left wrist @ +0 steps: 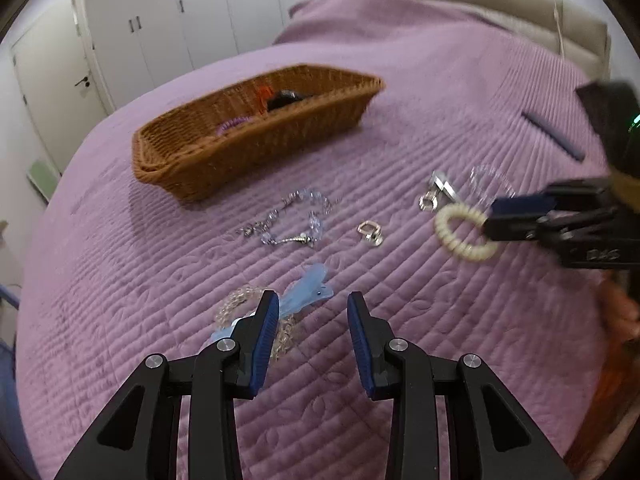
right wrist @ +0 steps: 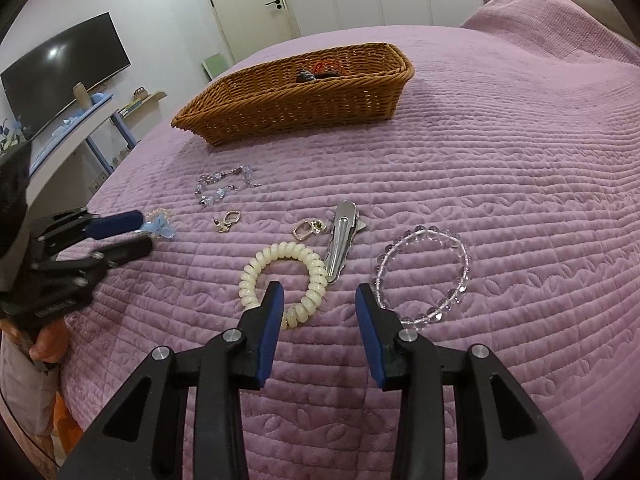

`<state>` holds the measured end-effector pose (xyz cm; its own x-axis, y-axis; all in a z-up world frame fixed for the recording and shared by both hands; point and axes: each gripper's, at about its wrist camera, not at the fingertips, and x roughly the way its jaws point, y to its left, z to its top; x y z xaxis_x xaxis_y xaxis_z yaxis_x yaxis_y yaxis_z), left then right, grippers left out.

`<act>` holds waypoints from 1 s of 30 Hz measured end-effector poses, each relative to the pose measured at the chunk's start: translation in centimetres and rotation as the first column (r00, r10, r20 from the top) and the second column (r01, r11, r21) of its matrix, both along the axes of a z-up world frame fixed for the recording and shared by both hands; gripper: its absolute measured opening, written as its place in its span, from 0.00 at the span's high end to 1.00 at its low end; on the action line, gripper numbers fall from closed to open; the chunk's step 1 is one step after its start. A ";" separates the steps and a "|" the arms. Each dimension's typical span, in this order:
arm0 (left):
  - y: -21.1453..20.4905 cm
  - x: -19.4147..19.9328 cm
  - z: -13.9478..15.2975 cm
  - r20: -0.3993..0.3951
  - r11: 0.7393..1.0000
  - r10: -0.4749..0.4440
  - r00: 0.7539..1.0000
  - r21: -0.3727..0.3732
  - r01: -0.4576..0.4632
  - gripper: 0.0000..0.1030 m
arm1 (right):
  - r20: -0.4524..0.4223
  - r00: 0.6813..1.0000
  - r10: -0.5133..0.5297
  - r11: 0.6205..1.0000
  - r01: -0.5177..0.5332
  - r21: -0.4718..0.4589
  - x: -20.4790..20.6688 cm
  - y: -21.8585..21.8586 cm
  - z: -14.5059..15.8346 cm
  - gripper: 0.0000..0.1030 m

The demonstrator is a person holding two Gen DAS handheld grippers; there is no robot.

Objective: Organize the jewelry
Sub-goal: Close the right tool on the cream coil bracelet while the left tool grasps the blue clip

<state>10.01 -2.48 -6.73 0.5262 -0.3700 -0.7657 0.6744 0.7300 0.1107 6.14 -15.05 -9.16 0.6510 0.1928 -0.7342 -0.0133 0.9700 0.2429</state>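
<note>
Right wrist view: the cream spiral hair tie (right wrist: 283, 280) lies on the purple quilted bedspread (right wrist: 500, 160), its near edge just beside the left finger of the right gripper (right wrist: 319, 296), whose jaws stand wide with nothing between them. A clear bead bracelet (right wrist: 420, 276) lies by the other finger, a silver hair clip (right wrist: 340, 240) between the two pieces. Farther off lie two small gold earrings (right wrist: 304, 229), a blue crystal bracelet (right wrist: 224, 186) and the wicker basket (right wrist: 296, 100) (dark and orange items inside). Left wrist view: the left gripper (left wrist: 313, 308) hovers wide open over a light blue hair clip (left wrist: 304, 296) and a clear chain bracelet (left wrist: 236, 304).
</note>
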 end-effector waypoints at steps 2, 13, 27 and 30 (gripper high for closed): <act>-0.1 0.5 -0.1 -0.008 1.000 0.005 1.000 -0.002 -0.005 0.65 | -0.002 1.000 0.008 1.000 -0.008 0.005 0.0 0.1 0.1 0.59; 0.2 1.7 -0.1 -0.056 0.997 0.009 0.998 -0.074 -0.014 0.81 | -0.091 0.995 -0.052 0.998 0.049 -0.032 2.7 1.0 -0.6 0.67; -0.1 0.1 0.9 -0.029 0.995 0.005 1.000 -0.100 -0.008 1.00 | 0.007 0.999 -0.046 0.993 0.046 -0.108 -0.4 1.8 0.4 0.86; 0.7 0.3 1.6 -0.054 0.987 0.015 0.998 -0.156 -0.024 1.00 | 0.010 0.999 -0.051 0.994 0.051 -0.092 -0.7 1.3 0.6 0.86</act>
